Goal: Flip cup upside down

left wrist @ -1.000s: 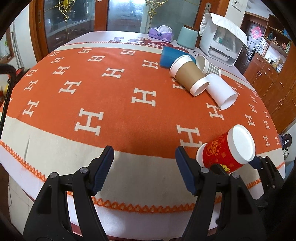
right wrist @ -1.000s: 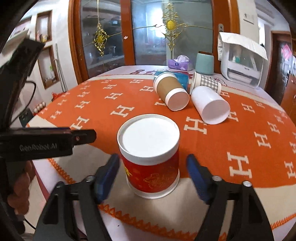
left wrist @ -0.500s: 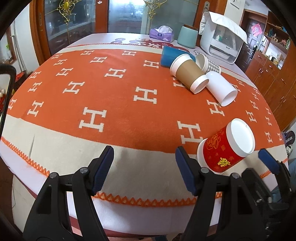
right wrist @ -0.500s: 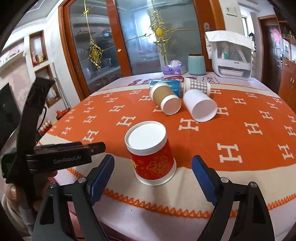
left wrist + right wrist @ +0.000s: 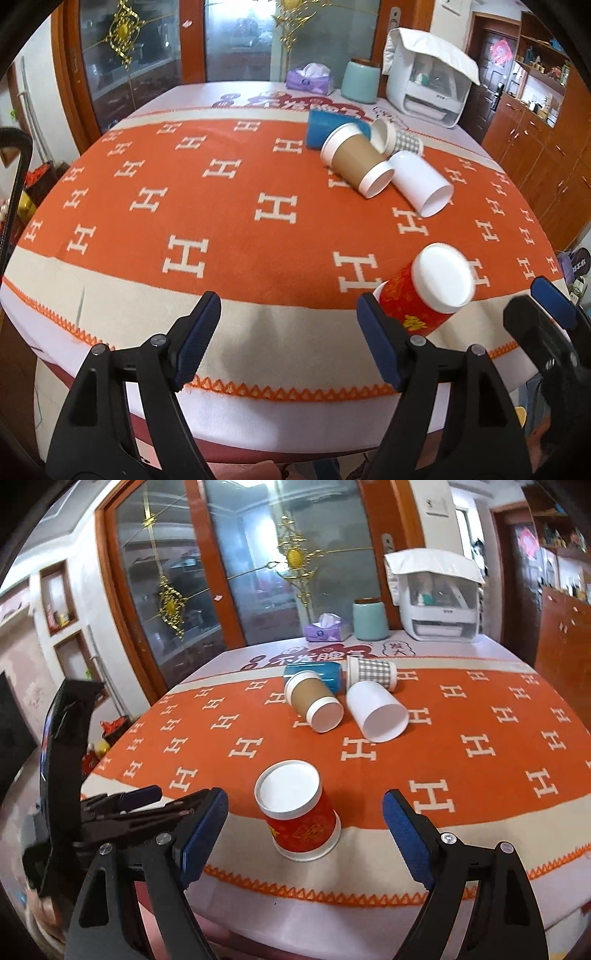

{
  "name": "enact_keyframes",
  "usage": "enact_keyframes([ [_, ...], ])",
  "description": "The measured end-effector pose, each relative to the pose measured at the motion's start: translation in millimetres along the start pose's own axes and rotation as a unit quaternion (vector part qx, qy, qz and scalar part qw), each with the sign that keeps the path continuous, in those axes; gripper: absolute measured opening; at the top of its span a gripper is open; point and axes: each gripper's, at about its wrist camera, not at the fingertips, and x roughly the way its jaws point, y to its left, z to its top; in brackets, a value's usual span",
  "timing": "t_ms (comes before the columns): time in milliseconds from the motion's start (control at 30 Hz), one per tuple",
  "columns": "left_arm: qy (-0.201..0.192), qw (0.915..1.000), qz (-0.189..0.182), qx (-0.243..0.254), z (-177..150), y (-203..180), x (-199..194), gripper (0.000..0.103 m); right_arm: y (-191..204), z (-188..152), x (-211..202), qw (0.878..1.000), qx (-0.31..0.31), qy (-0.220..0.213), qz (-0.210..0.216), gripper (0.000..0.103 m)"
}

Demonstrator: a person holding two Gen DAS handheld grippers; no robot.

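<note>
A red paper cup (image 5: 301, 814) stands upside down, white base up, near the front edge of the orange cloth (image 5: 461, 723); it also shows in the left wrist view (image 5: 424, 291). My right gripper (image 5: 304, 834) is open and empty, drawn back from the cup, which stands free between and beyond its fingers. My left gripper (image 5: 288, 336) is open and empty over the front edge, left of the cup. The right gripper's blue pad (image 5: 552, 302) shows at the far right of the left wrist view.
A brown cup (image 5: 314, 701), a white cup (image 5: 375, 712), a checked cup (image 5: 371, 672) and a blue cup (image 5: 314, 672) lie on their sides mid-table. A tissue box (image 5: 325, 629), a teal canister (image 5: 369, 620) and a white appliance (image 5: 437, 598) stand at the back.
My right gripper has let go of the red cup and pulled back and up from it, jaws wide. The cup stays upside down. My left gripper has drawn back slightly.
</note>
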Motion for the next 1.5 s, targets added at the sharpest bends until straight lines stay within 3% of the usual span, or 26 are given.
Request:
enact_keyframes([
  [233,-0.021,0.9994,0.012,0.026,11.1,-15.8,-23.2,0.082,-9.1,21.8,-16.2,1.0,0.027,-0.003,-0.01,0.087],
  [800,-0.061,0.9973,0.012,0.039,48.8,-39.3,-67.1,0.083,2.7,58.1,-52.9,0.999,0.016,-0.048,-0.007,0.09],
  [1500,-0.083,0.996,0.001,0.034,62.8,-40.6,-89.3,0.083,8.6,73.6,-67.2,0.998,0.004,-0.063,-0.016,0.092],
])
